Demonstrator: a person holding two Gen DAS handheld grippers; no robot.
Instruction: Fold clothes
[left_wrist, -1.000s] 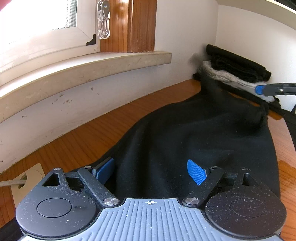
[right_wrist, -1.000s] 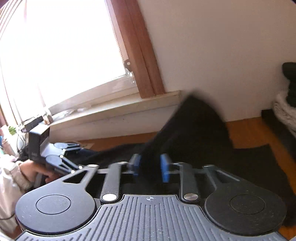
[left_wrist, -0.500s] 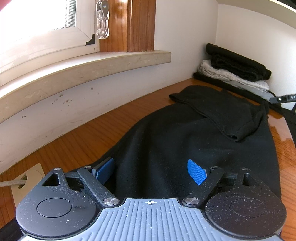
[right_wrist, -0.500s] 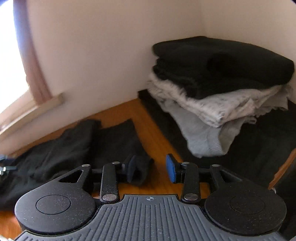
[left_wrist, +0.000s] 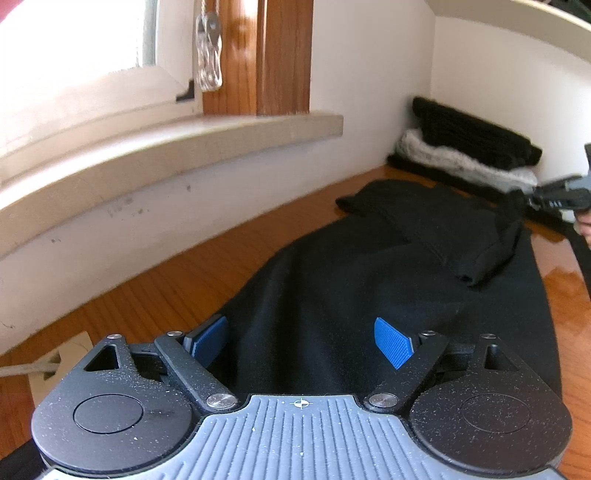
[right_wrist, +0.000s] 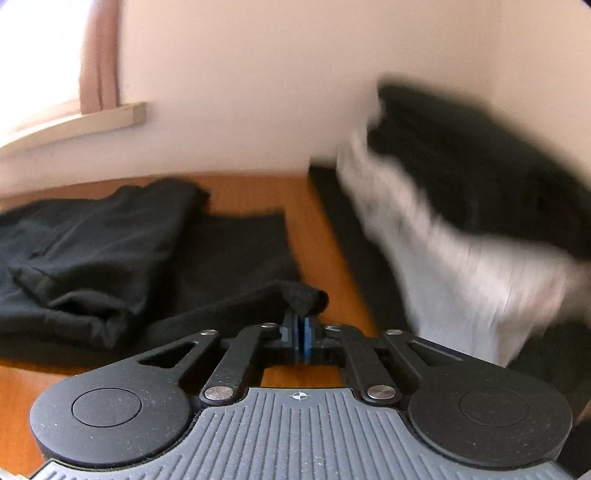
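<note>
— Where the black garment (left_wrist: 369, 295) lies flat on the glossy wooden desk (left_wrist: 155, 295), what grips it?
— Right gripper (right_wrist: 300, 334): ribbed blue jaws clamped on a bunched corner. Left gripper (left_wrist: 301, 343): jaws apart over the matte cloth.

Spread along the wooden table (left_wrist: 155, 295) from bottom centre toward upper right: the garment (left_wrist: 369, 295), its far end folded back on itself. Behind it, in the corner at upper right, a stack of folded clothes (left_wrist: 472, 147). Along the upper left, above the table, a window sill (left_wrist: 166, 147). At the lower left edge, a wall socket (left_wrist: 55, 365).
</note>
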